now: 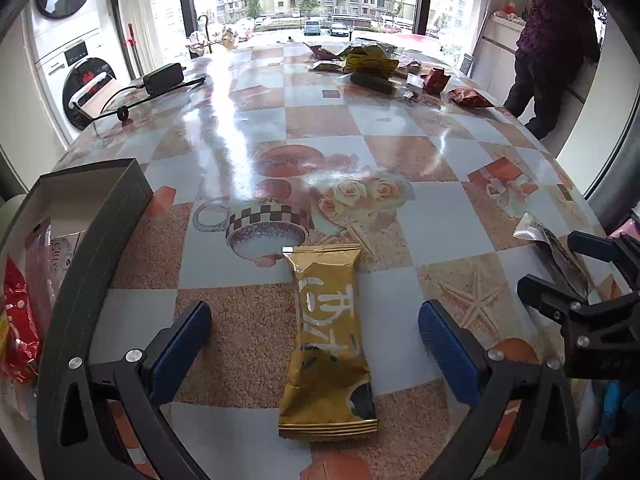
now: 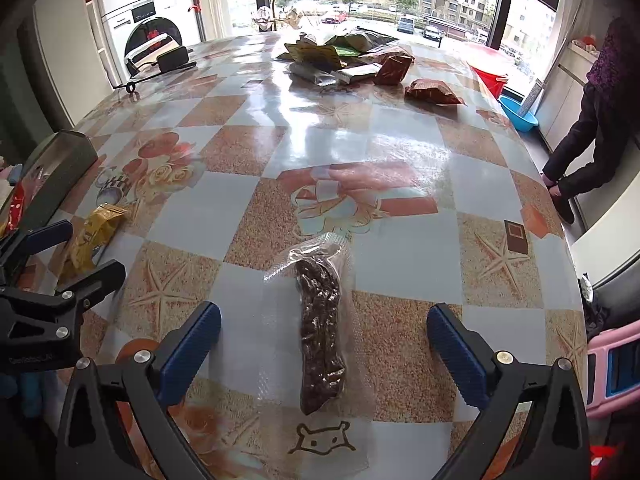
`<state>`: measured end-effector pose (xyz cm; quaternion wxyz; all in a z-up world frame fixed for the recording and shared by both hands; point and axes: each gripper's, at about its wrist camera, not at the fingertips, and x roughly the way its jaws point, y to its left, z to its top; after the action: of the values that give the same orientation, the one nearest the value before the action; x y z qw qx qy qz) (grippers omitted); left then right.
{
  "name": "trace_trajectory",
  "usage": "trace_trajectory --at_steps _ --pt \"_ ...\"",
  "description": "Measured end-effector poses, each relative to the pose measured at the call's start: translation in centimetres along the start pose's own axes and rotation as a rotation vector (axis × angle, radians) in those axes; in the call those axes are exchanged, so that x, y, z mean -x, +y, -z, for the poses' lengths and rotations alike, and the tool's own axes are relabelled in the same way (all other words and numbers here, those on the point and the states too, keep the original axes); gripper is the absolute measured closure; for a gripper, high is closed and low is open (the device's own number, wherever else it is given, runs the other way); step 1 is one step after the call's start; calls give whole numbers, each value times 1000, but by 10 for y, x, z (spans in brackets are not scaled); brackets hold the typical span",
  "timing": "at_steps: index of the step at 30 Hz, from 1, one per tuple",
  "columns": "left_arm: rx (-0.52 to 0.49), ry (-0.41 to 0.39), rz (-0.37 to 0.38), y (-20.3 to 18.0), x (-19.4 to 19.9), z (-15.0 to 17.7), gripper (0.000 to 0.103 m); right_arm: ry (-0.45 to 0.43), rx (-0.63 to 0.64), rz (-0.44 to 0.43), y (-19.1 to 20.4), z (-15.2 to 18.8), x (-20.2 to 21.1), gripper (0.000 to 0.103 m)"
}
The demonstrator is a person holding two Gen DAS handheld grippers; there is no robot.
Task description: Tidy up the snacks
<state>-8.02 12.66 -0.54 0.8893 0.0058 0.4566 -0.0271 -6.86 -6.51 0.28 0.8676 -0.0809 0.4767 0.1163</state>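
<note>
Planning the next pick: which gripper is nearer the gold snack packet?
Left. The left gripper is open, straddling the gold snack packet; the right gripper, also open, sits off to the packet's right, around a clear-wrapped dark snack.

Glossy checkered-oilcloth table carries: gold foil snack bar near; clear vacuum pouch of dark dried food near right; dark open box left; wrapper pile far; black power adapter far left.
</note>
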Motion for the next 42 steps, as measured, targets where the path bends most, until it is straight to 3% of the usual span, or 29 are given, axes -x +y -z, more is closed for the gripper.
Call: trace_trajectory --at_steps 42 --pt "2 -8 -3 0 3 2 0 -20 5 -5 0 2 0 0"
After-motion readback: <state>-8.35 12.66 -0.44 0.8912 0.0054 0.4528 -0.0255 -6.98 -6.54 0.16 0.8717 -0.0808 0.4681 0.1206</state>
